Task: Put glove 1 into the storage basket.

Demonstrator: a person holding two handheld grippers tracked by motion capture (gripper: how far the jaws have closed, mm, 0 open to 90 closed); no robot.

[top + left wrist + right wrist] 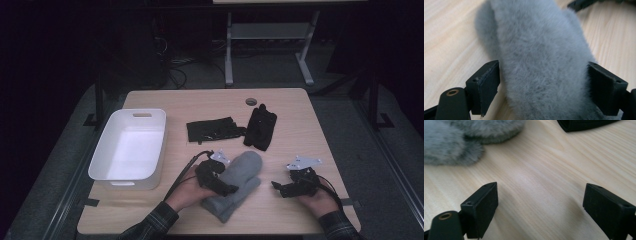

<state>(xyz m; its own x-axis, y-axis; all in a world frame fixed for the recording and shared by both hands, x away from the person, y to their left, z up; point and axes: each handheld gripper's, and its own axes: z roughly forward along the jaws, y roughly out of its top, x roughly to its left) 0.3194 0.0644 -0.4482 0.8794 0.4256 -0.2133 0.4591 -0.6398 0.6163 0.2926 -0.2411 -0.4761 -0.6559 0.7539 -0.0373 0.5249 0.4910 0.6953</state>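
A: Left gripper (223,186)?
B: Jaws spread wide, straddling the grey furry mitten (541,62) — the right pad meets the fur, the left pad stands just clear, no squeeze.
A: Where's the mitten?
B: Flat on the wooden table (290,110), front middle, between both hands, stacked on a second grey one.
A: Right gripper (540,207)?
B: Spread, bare wood between the jaws — mitten off to its upper left, apart.
A: Other stuff?
B: White bin (131,147) at left, black gloves (232,130) behind.

A lab – bare desk frame (270,35) and loose cables (177,67) behind the table (210,100).
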